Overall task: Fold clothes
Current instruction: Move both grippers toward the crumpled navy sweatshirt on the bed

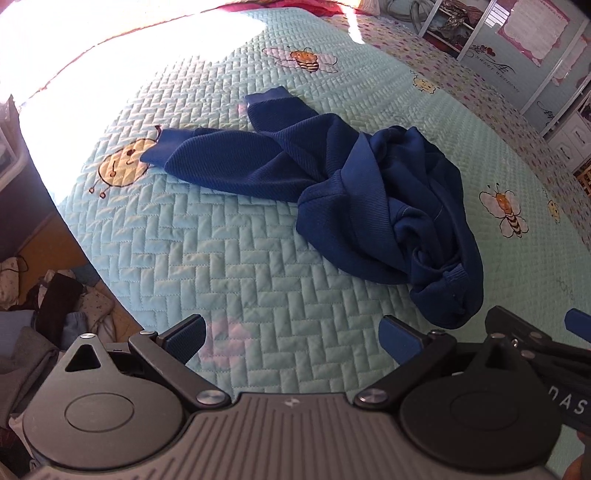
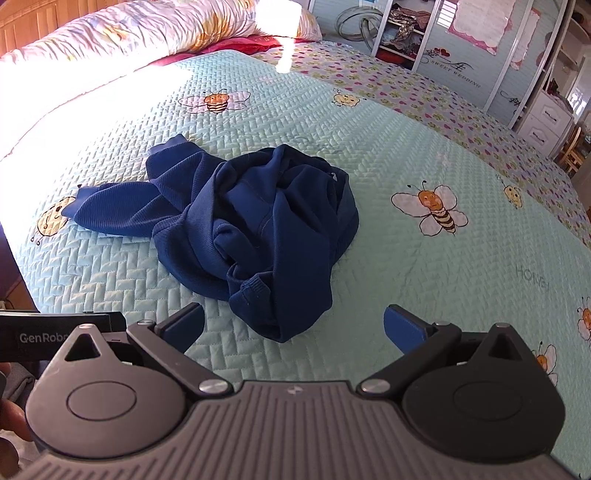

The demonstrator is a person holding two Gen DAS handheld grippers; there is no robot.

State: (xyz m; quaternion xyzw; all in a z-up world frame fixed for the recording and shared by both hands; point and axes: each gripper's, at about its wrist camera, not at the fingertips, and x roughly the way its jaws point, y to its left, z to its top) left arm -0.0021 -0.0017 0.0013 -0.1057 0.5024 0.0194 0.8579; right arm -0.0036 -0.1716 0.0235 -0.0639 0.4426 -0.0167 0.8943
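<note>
Left wrist view: left gripper [image 1: 291,338] hovers above the quilt [image 1: 229,258], jaws spread wide, nothing between them. Blue sweater [image 1: 369,206] lies crumpled on the quilt, ahead and to the right of the fingers, not touching them. Two sleeves stretch out to the far left; one cuff [image 1: 162,147] lies over a yellow bug print [image 1: 122,166], the other cuff [image 1: 266,98] sits farther back. Bee print [image 1: 506,212] to the right of the sweater. Part of the right gripper [image 1: 535,339] shows at the right edge. Pile of clothes [image 1: 48,306] lies low at left, off the bed.

Right wrist view: right gripper [image 2: 293,328] has jaws wide apart and empty, above the quilt [image 2: 424,280]. Sweater [image 2: 258,221] is bunched straight ahead, its near hem just beyond the fingertips, apart from them. Sleeves trail to the left. Bee print [image 2: 432,208] sits right of the sweater. Pillow [image 2: 147,33] lies at the far end of the bed. Cabinet [image 2: 546,118] stands at far right.
</note>
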